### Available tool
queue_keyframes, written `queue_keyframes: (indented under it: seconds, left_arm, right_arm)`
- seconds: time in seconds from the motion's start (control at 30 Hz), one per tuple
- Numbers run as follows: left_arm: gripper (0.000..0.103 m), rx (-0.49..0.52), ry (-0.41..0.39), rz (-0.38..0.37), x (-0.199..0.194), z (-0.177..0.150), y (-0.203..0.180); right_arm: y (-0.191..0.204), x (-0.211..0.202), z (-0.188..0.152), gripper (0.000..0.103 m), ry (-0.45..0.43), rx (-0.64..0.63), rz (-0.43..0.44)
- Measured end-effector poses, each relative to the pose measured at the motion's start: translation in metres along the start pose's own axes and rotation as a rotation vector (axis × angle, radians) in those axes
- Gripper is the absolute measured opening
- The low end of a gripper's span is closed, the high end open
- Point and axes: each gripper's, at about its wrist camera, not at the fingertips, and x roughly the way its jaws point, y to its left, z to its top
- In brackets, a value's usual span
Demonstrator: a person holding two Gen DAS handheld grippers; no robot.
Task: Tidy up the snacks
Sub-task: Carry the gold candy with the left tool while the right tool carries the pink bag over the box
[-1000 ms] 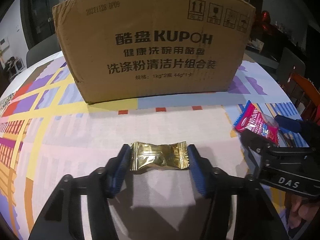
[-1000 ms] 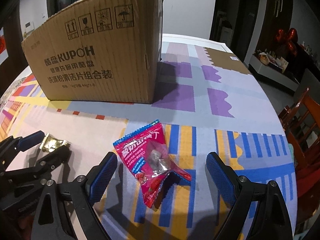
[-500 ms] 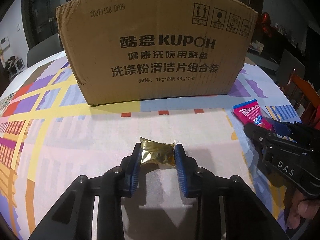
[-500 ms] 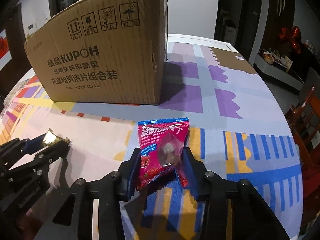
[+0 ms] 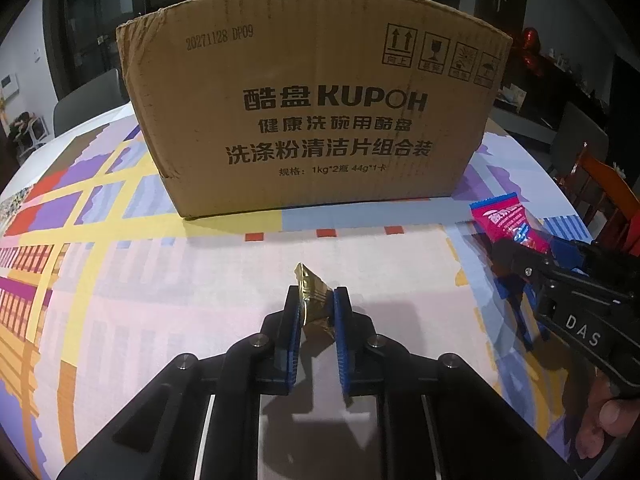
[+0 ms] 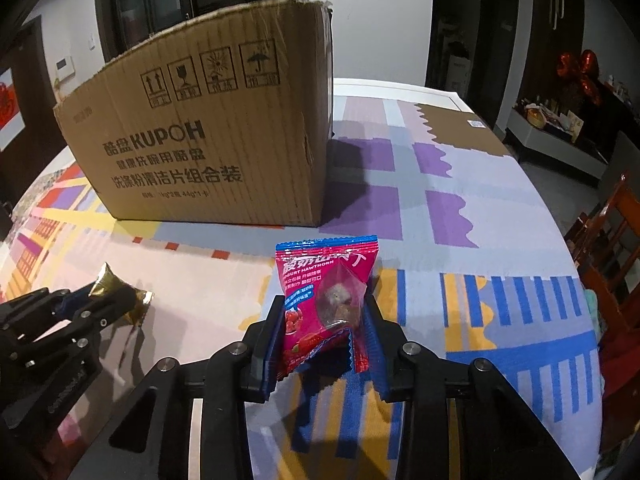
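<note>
Left tool (image 5: pixel 317 300) pinching gold candy (image 5: pixel 314 300), right tool (image 6: pixel 323 320) clamping pink packet (image 6: pixel 320 300), fingertip (image 5: pixel 612 416) left view only

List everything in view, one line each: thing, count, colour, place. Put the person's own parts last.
box: 1, brown cardboard with black print, standing at the back of the table
gold snack: 1, gold foil, crumpled between the left gripper's pads
pink snack: 1, pink with a blue top edge, between the right gripper's pads
tablecloth: 1, patterned in purple, yellow, blue, pink and red, covering the table
chair: 1 seen, brown wood, off the table's right edge
balloons: a red cluster, far right background
left gripper: 1, black with blue pads, shut on the gold snack
right gripper: 1, black with blue pads, shut on the pink snack
hand: 1, partly seen, behind the right gripper
</note>
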Motion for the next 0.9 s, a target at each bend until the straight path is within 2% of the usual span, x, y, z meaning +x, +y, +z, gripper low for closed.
queue_keyframes:
  seconds: [0.9]
  left_arm:
    - [0.015, -0.007, -0.060, 0.014, -0.035, 0.010, 0.001]
  right_arm:
    - [0.003, -0.028, 0.011, 0.037, -0.053, 0.007, 0.007]
